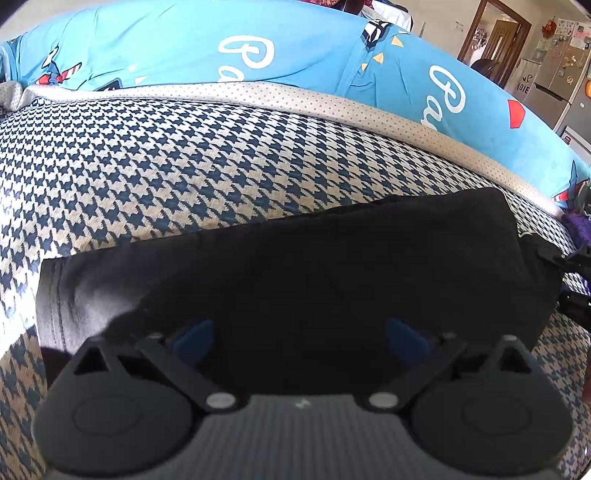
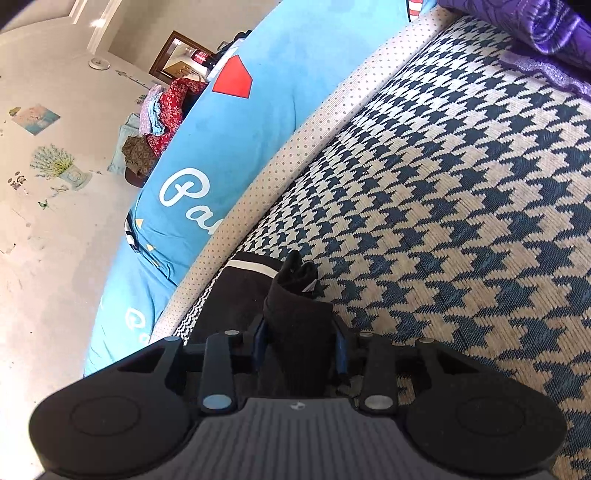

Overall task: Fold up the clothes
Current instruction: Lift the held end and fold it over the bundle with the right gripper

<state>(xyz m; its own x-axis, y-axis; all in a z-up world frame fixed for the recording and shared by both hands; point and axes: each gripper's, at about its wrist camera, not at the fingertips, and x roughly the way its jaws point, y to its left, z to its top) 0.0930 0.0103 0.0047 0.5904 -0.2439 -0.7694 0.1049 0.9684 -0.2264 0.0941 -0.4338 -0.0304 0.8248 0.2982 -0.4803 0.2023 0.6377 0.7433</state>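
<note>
Black garment (image 1: 295, 258) on houndstooth cover (image 1: 184, 166), left claw (image 1: 301, 338) spread, right claw (image 2: 300, 345) pinching it

folded garment (image 1: 295, 266) lies on the cover (image 1: 184, 166), pillow (image 1: 184, 40) behind it.

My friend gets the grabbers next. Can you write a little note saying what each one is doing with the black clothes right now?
Left gripper: wide open, holding nothing, poised over the black garment.
Right gripper: closed on a bunched end of the black garment.
Where: the garment lies flat on the houndstooth cushion, in front of the blue pillow. Purple cloth sits off to the side.
Done: the garment looks partly folded into a band.
Left: probably finish the fold and let go.
</note>
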